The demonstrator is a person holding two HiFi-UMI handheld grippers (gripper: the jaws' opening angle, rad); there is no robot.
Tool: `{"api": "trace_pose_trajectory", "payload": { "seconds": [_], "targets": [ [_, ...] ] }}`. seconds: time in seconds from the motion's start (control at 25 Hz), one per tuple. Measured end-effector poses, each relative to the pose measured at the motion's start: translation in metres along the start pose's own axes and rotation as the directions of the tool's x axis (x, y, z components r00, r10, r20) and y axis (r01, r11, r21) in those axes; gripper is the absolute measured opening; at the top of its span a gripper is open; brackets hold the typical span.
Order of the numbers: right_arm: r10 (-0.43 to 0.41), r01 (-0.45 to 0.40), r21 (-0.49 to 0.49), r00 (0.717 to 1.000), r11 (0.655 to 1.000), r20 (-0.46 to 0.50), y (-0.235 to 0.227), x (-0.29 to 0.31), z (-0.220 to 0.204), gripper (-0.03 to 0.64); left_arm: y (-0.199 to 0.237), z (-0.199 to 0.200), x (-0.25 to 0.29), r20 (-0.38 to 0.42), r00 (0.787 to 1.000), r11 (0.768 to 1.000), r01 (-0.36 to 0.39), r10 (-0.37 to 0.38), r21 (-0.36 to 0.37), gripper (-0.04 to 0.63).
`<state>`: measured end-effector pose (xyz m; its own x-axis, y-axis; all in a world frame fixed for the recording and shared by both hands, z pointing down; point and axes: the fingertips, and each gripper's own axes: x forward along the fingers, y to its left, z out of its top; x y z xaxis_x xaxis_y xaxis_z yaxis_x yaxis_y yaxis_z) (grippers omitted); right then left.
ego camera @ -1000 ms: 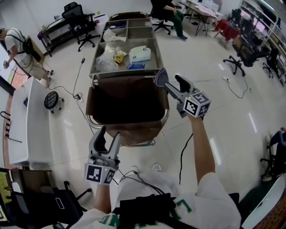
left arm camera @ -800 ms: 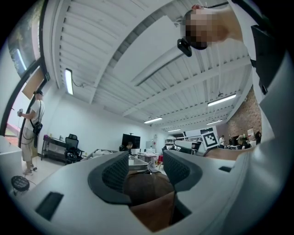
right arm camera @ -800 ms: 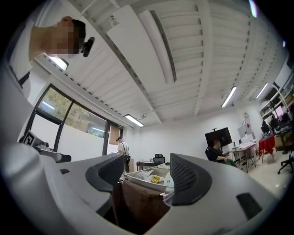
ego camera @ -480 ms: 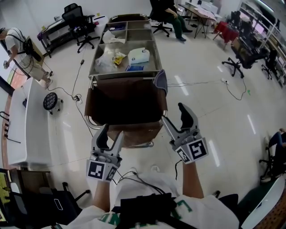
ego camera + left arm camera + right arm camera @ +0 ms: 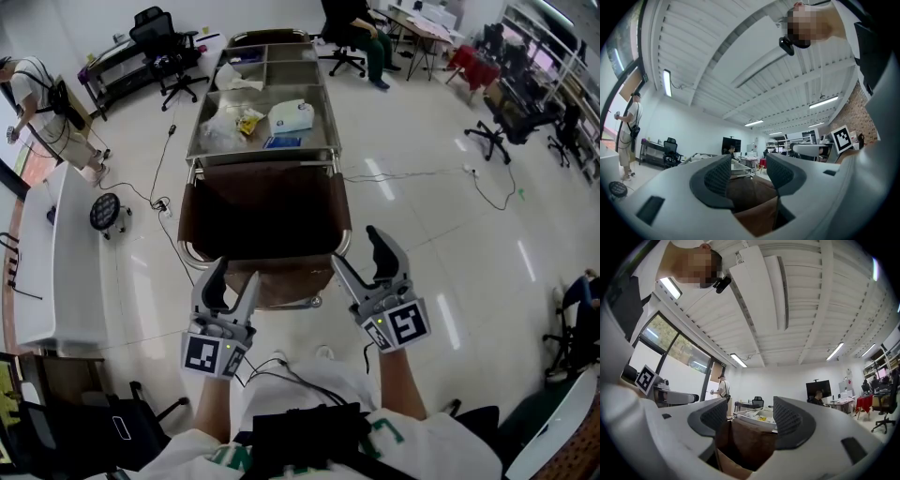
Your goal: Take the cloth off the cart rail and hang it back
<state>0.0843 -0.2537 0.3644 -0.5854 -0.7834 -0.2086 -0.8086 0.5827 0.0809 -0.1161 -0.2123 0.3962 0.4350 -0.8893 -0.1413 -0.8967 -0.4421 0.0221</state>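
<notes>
Brown fabric fills the middle of the head view: a brown bag (image 5: 262,211) slung in the frame at the near end of the steel cart (image 5: 199,127), under the cart rail (image 5: 265,165) that runs across just below the trays. A separate cloth cannot be picked out with any certainty. If it hangs on that rail it is small and lost against the bag or round the rail's right end, so its exact place cannot be read. Both tools sit low in the frame, short of the cart and clear of it. The left gripper (image 5: 232,281), at lower left, has its jaws roughly half apart with nothing between them, and the left gripper view shows only the brown bag beyond the gap. The right gripper (image 5: 358,248), at lower centre-right, is likewise about half open and empty. In the right gripper view the bag and the trays show past the pads, and neither pad touches them. As for handling, a cloth of this sort should be light, limp and not at all fragile. It will likely fold and sag rather than keep a shape, and it could slide off smooth metal tubing if draped unevenly. The sensible hold is probably a pinch on a hanging edge, or on the fold right beside the rail, with one jaw on each face of the fabric. Lifting it up and clear should work better than dragging it along the tube. Rehanging likely wants about equal lengths falling on either side.
</notes>
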Motion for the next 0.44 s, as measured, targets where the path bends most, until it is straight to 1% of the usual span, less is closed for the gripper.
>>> {"api": "trace_pose_trajectory", "payload": {
  "seconds": [0.24, 0.44],
  "targets": [
    [0.008, -0.008, -0.008, 1.000, 1.000, -0.012, 0.008, -0.001, -0.003, 0.331, 0.003, 0.003, -0.003, 0.007, 1.000, 1.000, -0.005, 0.005, 0.021, 0.230],
    [0.012, -0.012, -0.009, 1.000, 1.000, -0.022, 0.014, -0.002, -0.008, 0.331, 0.002, 0.006, -0.004, 0.009, 1.000, 1.000, -0.006, 0.006, -0.007, 0.230]
  ]
}}
